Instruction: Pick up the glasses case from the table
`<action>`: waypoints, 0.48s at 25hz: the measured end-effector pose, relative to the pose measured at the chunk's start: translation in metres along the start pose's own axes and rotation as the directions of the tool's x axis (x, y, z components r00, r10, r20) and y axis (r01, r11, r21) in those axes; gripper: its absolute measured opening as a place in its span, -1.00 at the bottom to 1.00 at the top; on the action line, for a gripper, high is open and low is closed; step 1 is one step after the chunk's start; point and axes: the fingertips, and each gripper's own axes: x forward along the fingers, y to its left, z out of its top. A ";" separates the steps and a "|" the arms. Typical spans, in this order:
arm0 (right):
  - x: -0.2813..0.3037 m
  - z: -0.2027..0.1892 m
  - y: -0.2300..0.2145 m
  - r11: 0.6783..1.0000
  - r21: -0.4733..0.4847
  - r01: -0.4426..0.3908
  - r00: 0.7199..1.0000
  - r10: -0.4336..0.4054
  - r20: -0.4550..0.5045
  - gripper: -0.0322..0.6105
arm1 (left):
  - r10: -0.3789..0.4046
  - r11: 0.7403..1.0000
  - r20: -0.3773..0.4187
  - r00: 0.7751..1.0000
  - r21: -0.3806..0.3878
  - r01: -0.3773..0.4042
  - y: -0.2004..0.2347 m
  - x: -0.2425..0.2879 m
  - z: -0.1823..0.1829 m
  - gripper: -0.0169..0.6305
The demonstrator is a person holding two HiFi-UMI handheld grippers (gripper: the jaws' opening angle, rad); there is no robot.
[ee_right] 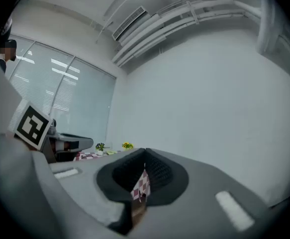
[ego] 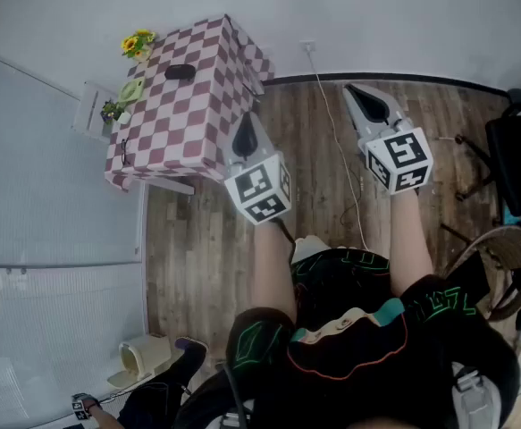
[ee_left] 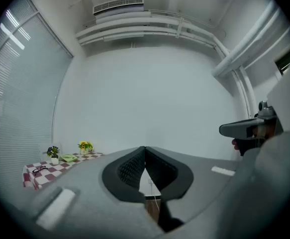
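Note:
The black glasses case (ego: 180,72) lies on a table with a red-and-white checked cloth (ego: 208,114) at the upper left of the head view. My left gripper (ego: 247,121) is held level over the wooden floor just off the table's right corner, well short of the case, with its jaws shut and empty. My right gripper (ego: 358,94) hovers farther right, also shut on nothing. In the left gripper view the pads (ee_left: 135,167) meet at the tip, and the table (ee_left: 49,172) shows low at the left; the case is hidden there. The right gripper view shows checked cloth (ee_right: 142,184) behind its closed pads (ee_right: 156,171).
On the table stand yellow flowers (ego: 138,43), a green dish (ego: 131,89), a small plant (ego: 111,110) and a pair of glasses (ego: 121,150). A white cable (ego: 336,141) runs across the floor. Chairs (ego: 510,159) stand at the right, and a glass partition (ego: 46,195) at the left.

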 end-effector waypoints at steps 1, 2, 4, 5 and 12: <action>0.001 0.006 0.002 1.000 0.000 -0.009 1.000 0.009 0.017 -0.89 | 0.004 1.000 0.003 1.000 -0.003 -0.004 0.001 -0.001 0.001 -0.92; 0.002 0.012 0.004 1.000 0.003 -0.017 0.999 0.017 0.033 -0.89 | 0.007 1.000 0.005 1.000 -0.005 -0.007 0.003 -0.001 0.002 -0.92; 0.007 0.019 0.005 0.999 0.037 -0.021 0.998 0.018 0.058 -0.89 | 0.014 1.000 0.007 1.000 -0.005 -0.014 0.006 -0.003 0.002 -0.92; 0.010 0.018 0.004 0.998 0.062 -0.015 0.998 0.011 0.062 -0.89 | 0.018 1.000 0.005 1.000 -0.003 -0.018 0.007 -0.004 0.001 -0.92; 0.048 -0.016 0.015 0.992 0.125 -0.006 1.000 0.007 -0.002 -0.89 | 0.112 0.993 -0.075 0.991 -0.019 -0.114 0.057 -0.007 -0.031 -0.92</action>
